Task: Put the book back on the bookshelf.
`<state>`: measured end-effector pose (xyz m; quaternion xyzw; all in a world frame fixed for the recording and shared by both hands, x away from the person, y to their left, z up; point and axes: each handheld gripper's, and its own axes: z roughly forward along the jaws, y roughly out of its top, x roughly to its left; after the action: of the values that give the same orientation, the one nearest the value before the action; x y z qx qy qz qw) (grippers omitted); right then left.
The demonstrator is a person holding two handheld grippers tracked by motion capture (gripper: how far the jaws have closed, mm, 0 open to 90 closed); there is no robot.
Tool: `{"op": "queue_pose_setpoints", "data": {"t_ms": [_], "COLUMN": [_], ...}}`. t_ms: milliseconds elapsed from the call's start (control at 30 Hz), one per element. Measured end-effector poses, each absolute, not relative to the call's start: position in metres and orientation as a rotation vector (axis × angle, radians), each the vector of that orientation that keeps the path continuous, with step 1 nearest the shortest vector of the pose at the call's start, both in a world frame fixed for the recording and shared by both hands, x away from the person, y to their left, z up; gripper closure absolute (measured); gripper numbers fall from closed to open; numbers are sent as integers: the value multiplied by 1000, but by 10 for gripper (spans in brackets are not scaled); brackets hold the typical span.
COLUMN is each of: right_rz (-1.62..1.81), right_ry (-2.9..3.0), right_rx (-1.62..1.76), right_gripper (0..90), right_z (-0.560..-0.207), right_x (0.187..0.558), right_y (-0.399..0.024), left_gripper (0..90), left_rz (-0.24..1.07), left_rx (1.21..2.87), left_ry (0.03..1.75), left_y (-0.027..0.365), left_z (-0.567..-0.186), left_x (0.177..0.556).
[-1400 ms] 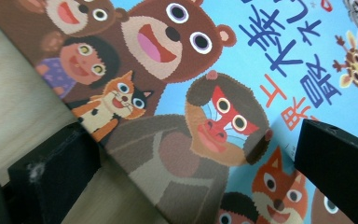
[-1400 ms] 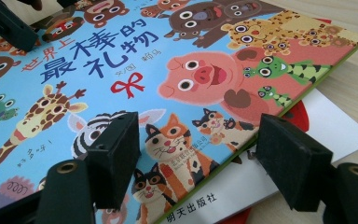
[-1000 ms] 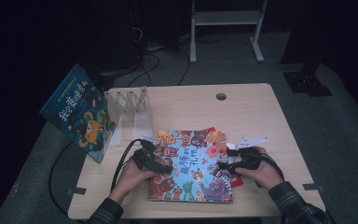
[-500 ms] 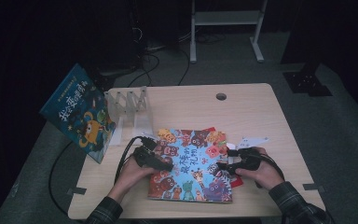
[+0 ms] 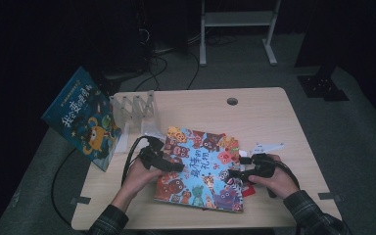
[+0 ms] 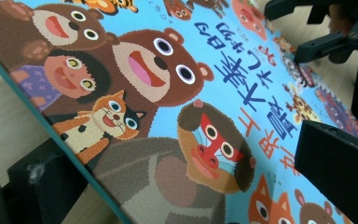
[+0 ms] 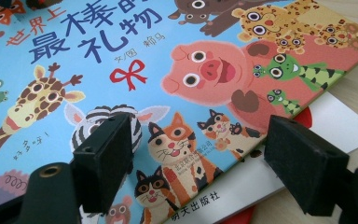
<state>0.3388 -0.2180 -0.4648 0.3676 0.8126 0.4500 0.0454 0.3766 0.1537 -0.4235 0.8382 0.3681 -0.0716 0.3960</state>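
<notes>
I saw the picture book (image 5: pixel 200 169) lying flat on the table (image 5: pixel 254 112), its left edge pinched by my left gripper (image 5: pixel 169 165). My right gripper (image 5: pixel 236 172) had just been opening, its pads spread across the book's right edge without pressing. A white book (image 7: pixel 326 135) beneath stayed mostly hidden.

both forearms wear dark plaid sleeves. the left gripper (image 5: pixel 169 164) and right gripper (image 5: pixel 235 173) are black, each trailing a black cable, and the right one carries a pale grey three-cornered plate on top. their jaws end in blocky black foam pads (image 7: pixel 103 161) mounted on arms with round screw holes.
</notes>
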Motion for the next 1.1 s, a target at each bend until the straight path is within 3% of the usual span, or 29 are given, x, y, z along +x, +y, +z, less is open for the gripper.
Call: {"op": "queue_pose_setpoints", "data": {"t_ms": [233, 333, 667, 733, 800, 933, 1100], "right_rz": [1376, 1387, 1437, 1435, 1430, 1401, 1283], "right_ry": [2522, 2552, 2666, 2693, 2695, 2708, 2719], "right_rx": [1097, 1080, 947, 902, 892, 821, 776], "right_gripper": [238, 355, 590, 689, 720, 872, 900], "right_z": [-463, -463, -463, -461, -460, -457, -455], "right_x": [339, 340, 344, 344, 343, 341, 339], "right_y": [-219, -225, -239, -240, -240, -238, -236], "left_gripper": [9, 15, 37, 37, 37, 45, 49], "left_rz": [-151, -156, -148, -148, -150, -161, -171], "left_rx": [2121, 2118, 2123, 2121, 2121, 2121, 2120], "left_ry": [917, 925, 927, 930, 933, 940, 946], "left_y": [154, 155, 156, 156, 156, 158, 159], "left_z": [-417, -418, -420, -420, -421, -424, -427], "left_x": [381, 382, 383, 383, 383, 384, 385]}}
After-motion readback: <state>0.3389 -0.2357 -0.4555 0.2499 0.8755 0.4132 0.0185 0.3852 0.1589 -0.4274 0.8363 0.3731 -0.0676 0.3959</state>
